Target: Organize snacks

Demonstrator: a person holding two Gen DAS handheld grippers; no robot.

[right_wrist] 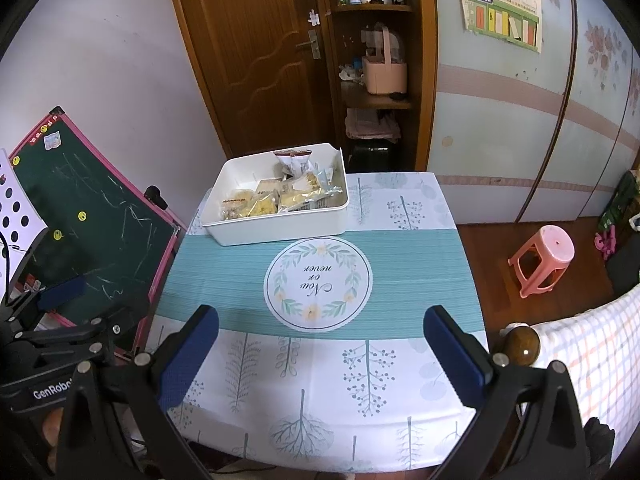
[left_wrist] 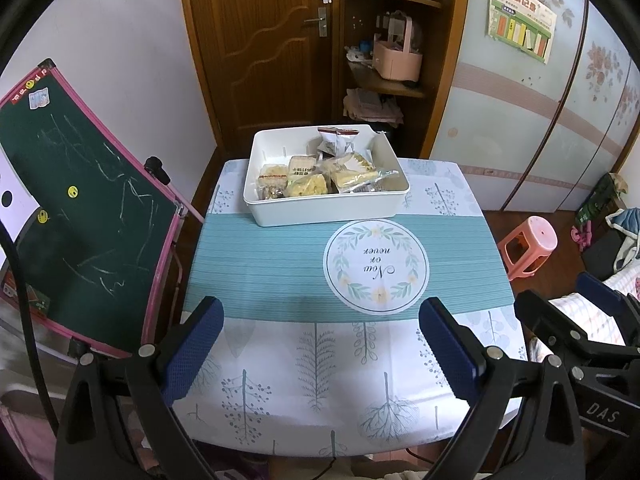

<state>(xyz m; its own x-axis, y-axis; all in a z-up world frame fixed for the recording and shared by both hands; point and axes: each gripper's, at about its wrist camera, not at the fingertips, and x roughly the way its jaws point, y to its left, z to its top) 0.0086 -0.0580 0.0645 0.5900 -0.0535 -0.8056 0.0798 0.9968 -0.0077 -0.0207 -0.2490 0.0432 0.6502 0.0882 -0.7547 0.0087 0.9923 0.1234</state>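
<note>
Left wrist view: the left gripper (left_wrist: 320,344) hangs over the near end of the table (left_wrist: 280,412), its blue-padded fingers (left_wrist: 192,352) spread wide with nothing between them. The white tray (left_wrist: 320,210) sits at twelve o'clock from the gripper, at the far end of the table on the patterned tablecloth (left_wrist: 260,256). The wrapped snacks (left_wrist: 316,180) lie piled inside the tray, toward its right half. A round printed emblem (left_wrist: 376,266) on the cloth lies just in front of the tray. The right gripper (left_wrist: 576,332) shows at three o'clock, beside the table edge. A chalkboard (left_wrist: 76,216) leans at nine o'clock.

Right wrist view: the right gripper (right_wrist: 320,344) hovers above the near end of the table (right_wrist: 328,408), fingers (right_wrist: 460,356) wide apart and empty. The tray (right_wrist: 280,230) stands at eleven o'clock, far left on the table, snacks (right_wrist: 280,196) inside. The left gripper (right_wrist: 64,320) appears at nine o'clock. A pink stool (right_wrist: 544,260) stands on the floor at two o'clock.
</note>
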